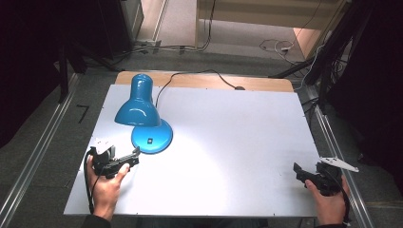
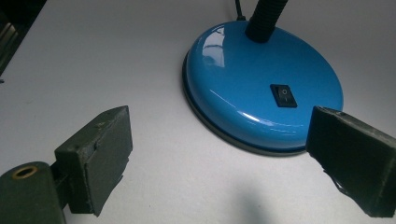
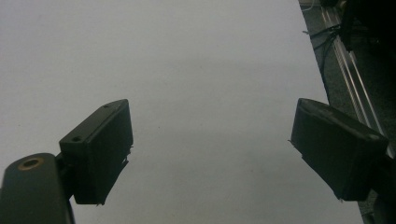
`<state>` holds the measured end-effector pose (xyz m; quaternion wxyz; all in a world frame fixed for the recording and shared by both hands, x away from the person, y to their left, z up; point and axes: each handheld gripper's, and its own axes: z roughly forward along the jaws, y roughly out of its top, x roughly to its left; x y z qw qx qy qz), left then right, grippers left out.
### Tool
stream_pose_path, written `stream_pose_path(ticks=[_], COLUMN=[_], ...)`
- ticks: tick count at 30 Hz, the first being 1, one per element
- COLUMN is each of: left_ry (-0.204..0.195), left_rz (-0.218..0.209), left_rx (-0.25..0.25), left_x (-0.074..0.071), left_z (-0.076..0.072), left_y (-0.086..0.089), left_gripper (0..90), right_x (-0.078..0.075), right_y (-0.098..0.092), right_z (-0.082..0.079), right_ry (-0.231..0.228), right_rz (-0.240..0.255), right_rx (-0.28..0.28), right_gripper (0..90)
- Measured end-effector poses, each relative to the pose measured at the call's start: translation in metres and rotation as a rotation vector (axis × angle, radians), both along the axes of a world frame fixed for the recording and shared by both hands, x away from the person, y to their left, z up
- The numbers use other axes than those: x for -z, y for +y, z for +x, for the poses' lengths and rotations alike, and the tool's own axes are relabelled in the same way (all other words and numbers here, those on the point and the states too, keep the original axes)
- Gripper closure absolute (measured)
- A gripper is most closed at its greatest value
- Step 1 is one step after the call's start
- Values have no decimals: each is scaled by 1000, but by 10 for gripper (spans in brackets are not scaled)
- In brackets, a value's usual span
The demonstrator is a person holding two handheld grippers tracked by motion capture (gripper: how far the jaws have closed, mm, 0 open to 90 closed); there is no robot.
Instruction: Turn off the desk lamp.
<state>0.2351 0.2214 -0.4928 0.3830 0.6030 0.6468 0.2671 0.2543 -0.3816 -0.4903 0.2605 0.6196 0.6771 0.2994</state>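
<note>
On white table [image 1: 228, 142], one blue lamp [image 1: 142, 114], two open tools.

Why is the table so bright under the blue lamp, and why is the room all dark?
High view: the lamp throws a bright patch on the table; the surroundings stay dim. Left gripper view: shiny glare streaks on the lamp base. Right gripper view: dull, grey, evenly lit tabletop.
</note>
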Motion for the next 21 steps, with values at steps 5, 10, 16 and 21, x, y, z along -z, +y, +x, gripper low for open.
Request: stream_pose_path(ticks=[5,10,16,21], left_ry=[-3,-5,-9,-16], left_rz=[0,3,-2,0], left_rx=[1,0,-2,4], left_x=[0,0,-1,-2], left_z=[1,3,5,7], left_y=[-2,-3,-4,-9], left_gripper=[81,81,95,96], right_x=[1,1,1,1], right_y=[1,1,2,2], right_z=[0,1,1,0], right_ry=[4,5,3,2], right_rz=[-10,-10,-16,-16], right_rx=[-3,-5,-5,-3], right_gripper=[113,113,113,114])
